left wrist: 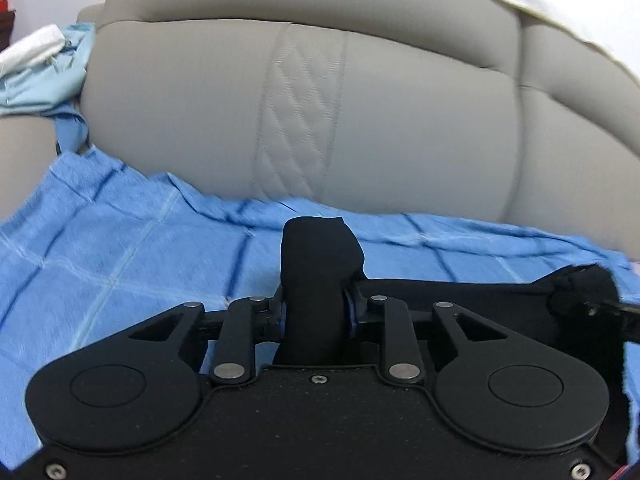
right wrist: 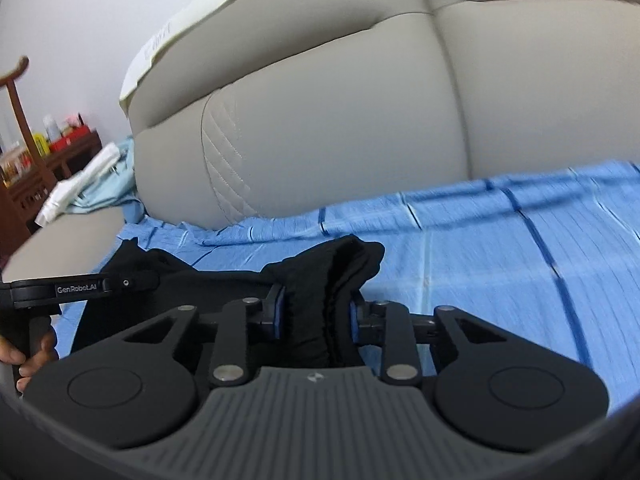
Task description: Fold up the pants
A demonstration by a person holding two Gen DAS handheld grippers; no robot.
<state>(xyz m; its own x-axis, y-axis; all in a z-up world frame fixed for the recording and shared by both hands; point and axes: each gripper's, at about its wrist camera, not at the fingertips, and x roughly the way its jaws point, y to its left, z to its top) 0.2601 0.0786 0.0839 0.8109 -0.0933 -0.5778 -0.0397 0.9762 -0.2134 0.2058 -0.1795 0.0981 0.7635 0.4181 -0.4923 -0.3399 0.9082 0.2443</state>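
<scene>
Closest to you, your left tool (left wrist: 314, 304) is clamped on a bunched edge of the black pants (left wrist: 316, 264), and a tuft of cloth stands up past the tips. Your right tool (right wrist: 318, 312) is closed on a thicker, gathered wad of the same pants (right wrist: 340, 276), with the blue pads pressing in from both sides.

The risks start at those two grips. The right one holds several bunched layers, so I judge an inner layer could slide out if you pull hard, or you could carry a layer you did not mean to take and end up with a crooked fold. The left grip holds a narrow pinch; a sharp tug sideways could pull it free. If the two tools move unevenly, the span of cloth between them will likely twist or sag.

In the right wrist view, the pants stretch from the right tool across to the left tool, where a hand (right wrist: 24, 356) holds its handle. The cloth hangs between the tools, just over the blue sheet (right wrist: 500, 248) covering the sofa (left wrist: 400, 120) seat. A dragging hem could catch and rumple that loose sheet.

Further back, the sofa backrest is near enough that a long forward swing could press the pants against it.
</scene>
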